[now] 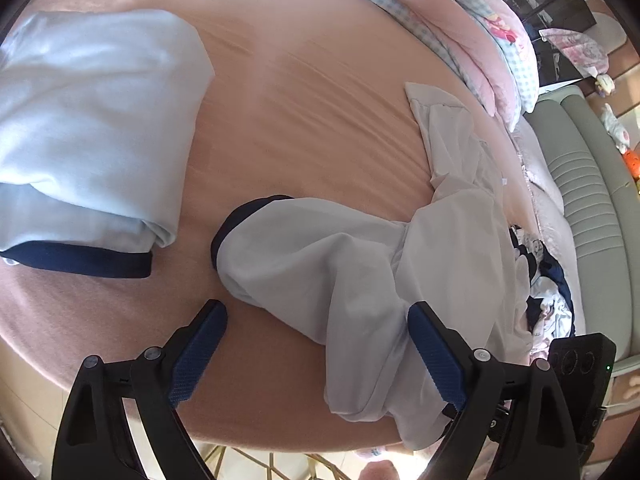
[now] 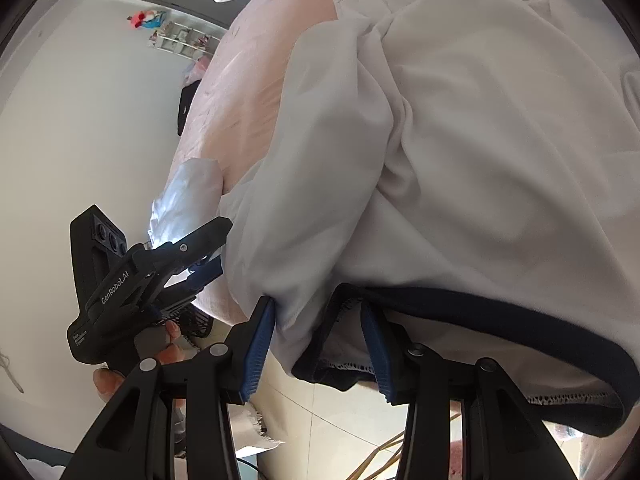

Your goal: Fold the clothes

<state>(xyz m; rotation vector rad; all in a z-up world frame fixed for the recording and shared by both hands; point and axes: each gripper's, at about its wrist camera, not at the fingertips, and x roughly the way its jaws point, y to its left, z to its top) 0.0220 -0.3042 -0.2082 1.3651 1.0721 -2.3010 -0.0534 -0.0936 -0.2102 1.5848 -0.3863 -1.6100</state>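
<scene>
1. Left gripper (image 1: 316,312) has its jaws spread wide over the bed (image 1: 304,92), nothing pinched.
2. Right gripper (image 2: 320,312) has its jaws clamped on the white shirt's (image 2: 460,140) navy hem (image 2: 480,304), at the bed's edge.
3. Folded pale blue garment (image 1: 92,120) sits apart.

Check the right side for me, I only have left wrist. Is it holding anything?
Observer: Yes. The right hand-held gripper has the navy hem of the white garment bunched between its pads.
Operator: Is that hem on the bed?
Observer: No. It hangs past the edge of the bed, with tiled floor showing below it.
Operator: How does my left one look from there?
Observer: The left hand-held gripper is open, tips right at the garment's side fold. I cannot tell whether they touch it.
</scene>
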